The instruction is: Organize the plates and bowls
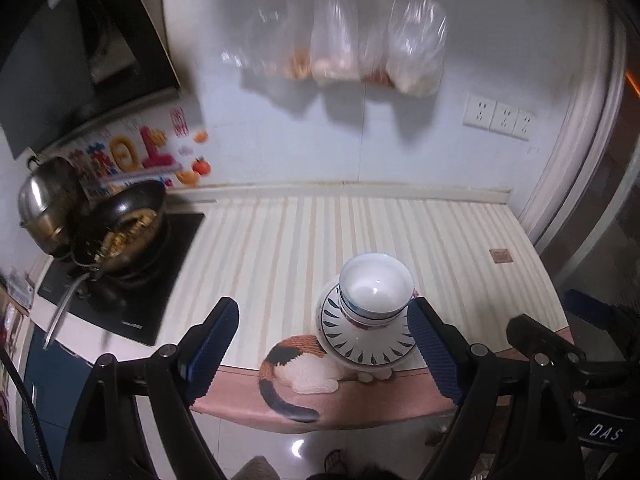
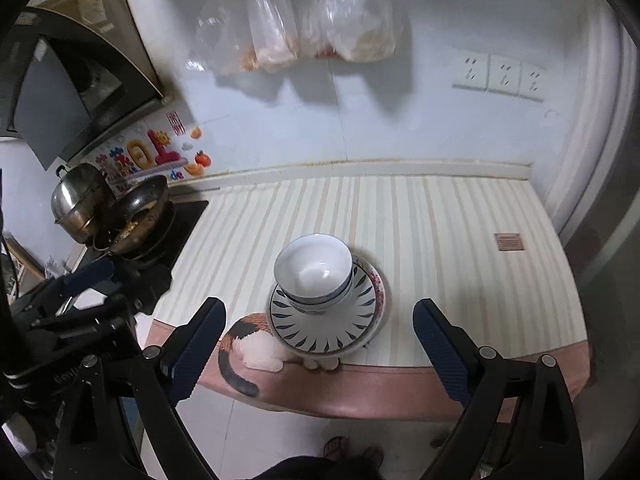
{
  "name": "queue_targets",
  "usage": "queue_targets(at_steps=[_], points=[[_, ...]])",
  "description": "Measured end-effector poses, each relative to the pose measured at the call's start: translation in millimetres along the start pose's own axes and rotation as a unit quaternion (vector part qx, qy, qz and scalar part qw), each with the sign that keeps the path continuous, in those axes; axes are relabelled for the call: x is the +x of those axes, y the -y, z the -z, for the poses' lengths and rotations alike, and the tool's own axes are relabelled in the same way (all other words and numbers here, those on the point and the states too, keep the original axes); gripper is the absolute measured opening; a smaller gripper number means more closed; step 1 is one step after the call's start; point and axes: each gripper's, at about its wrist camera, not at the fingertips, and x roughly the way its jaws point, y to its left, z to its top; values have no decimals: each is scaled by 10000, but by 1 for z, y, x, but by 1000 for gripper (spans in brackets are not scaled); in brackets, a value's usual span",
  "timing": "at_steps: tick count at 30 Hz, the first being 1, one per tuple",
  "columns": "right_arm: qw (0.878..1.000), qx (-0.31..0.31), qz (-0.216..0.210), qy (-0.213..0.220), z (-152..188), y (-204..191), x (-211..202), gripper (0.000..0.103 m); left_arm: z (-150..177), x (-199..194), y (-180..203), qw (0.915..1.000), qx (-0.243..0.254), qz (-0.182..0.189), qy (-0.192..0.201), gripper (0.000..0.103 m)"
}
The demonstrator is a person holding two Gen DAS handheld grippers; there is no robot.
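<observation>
Stacked white bowls with blue rims (image 1: 376, 290) (image 2: 314, 270) sit on stacked plates with a blue leaf pattern (image 1: 370, 340) (image 2: 324, 326), near the front edge of the striped counter (image 1: 280, 248) (image 2: 440, 240). The stack rests partly on a cat-shaped mat (image 1: 296, 364) (image 2: 248, 344). My left gripper (image 1: 324, 344) is open and empty, held above the counter's front edge, left of the stack. My right gripper (image 2: 320, 340) is open and empty, above the front edge with the stack between its fingers in view. The right gripper also shows in the left wrist view (image 1: 580, 340).
A wok with food (image 1: 128, 228) (image 2: 138, 216) and a steel pot (image 1: 44, 204) (image 2: 80, 200) stand on the black cooktop (image 1: 132, 292) at left. Plastic bags (image 1: 344, 44) (image 2: 304, 16) hang on the wall. Wall sockets (image 1: 498, 116) (image 2: 500, 74) are at right.
</observation>
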Motion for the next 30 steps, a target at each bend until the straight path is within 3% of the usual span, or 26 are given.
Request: queue_targets(at_steps=[1, 2, 12, 22, 30], points=[[9999, -15, 46, 96, 5, -3, -13, 98, 2, -8, 0, 10000, -3, 7, 54, 101], [9998, -34, 68, 177, 8, -5, -23, 99, 3, -14, -1, 10000, 5, 8, 82, 102], [9977, -171, 8, 657, 58, -20, -119, 100, 46, -84, 6, 9996, -54, -118, 254, 102], [9978, -238, -68, 618, 103, -22, -164, 100, 81, -129, 1, 9986, -306, -293, 304, 102], [9966, -266, 59, 772, 119, -39, -187, 100, 96, -150, -10, 9985, -259, -307, 372, 102]])
